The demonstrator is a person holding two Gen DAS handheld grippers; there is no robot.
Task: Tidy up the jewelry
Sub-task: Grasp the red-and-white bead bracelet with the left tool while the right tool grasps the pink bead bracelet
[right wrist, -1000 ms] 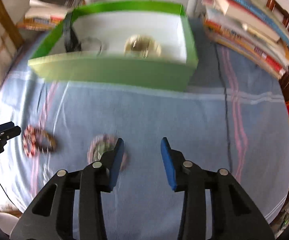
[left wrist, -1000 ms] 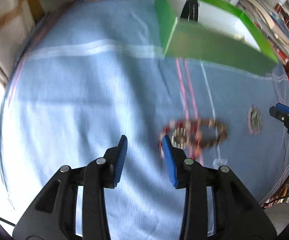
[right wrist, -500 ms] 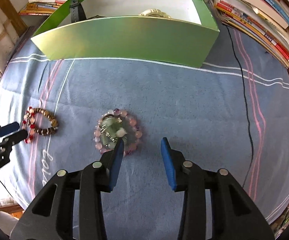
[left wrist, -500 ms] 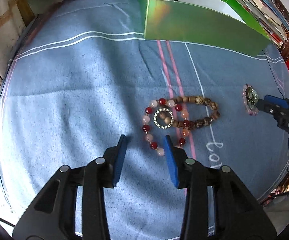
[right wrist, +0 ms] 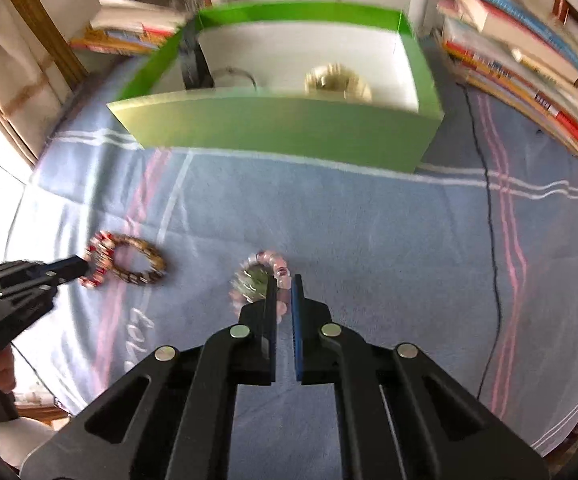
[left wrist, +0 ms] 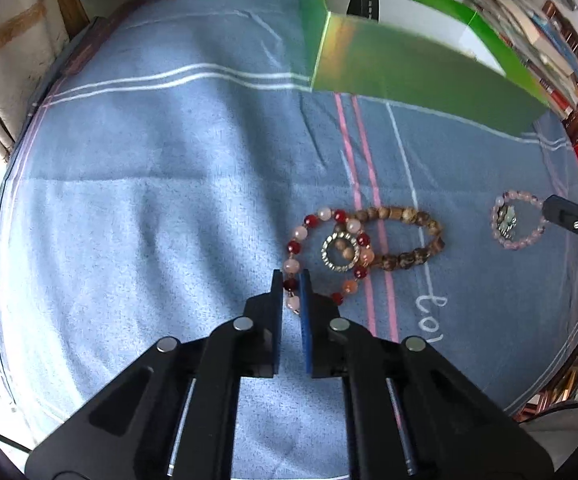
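Bracelets remain on the blue striped cloth [left wrist: 169, 200], so I judge the sorting partly done: a pale beaded piece [right wrist: 337, 82] and a black strap [right wrist: 191, 60] already sit in the green cardboard box [right wrist: 281, 132] at twelve o'clock. My left gripper [left wrist: 291, 284] is clenched on the red-and-pink bead bracelet [left wrist: 321, 254], which overlaps the brown wooden-bead bracelet [left wrist: 405, 236]; my right gripper [right wrist: 283, 290] pinches the pale pink bead bracelet [right wrist: 263, 280]. Three pieces left to box
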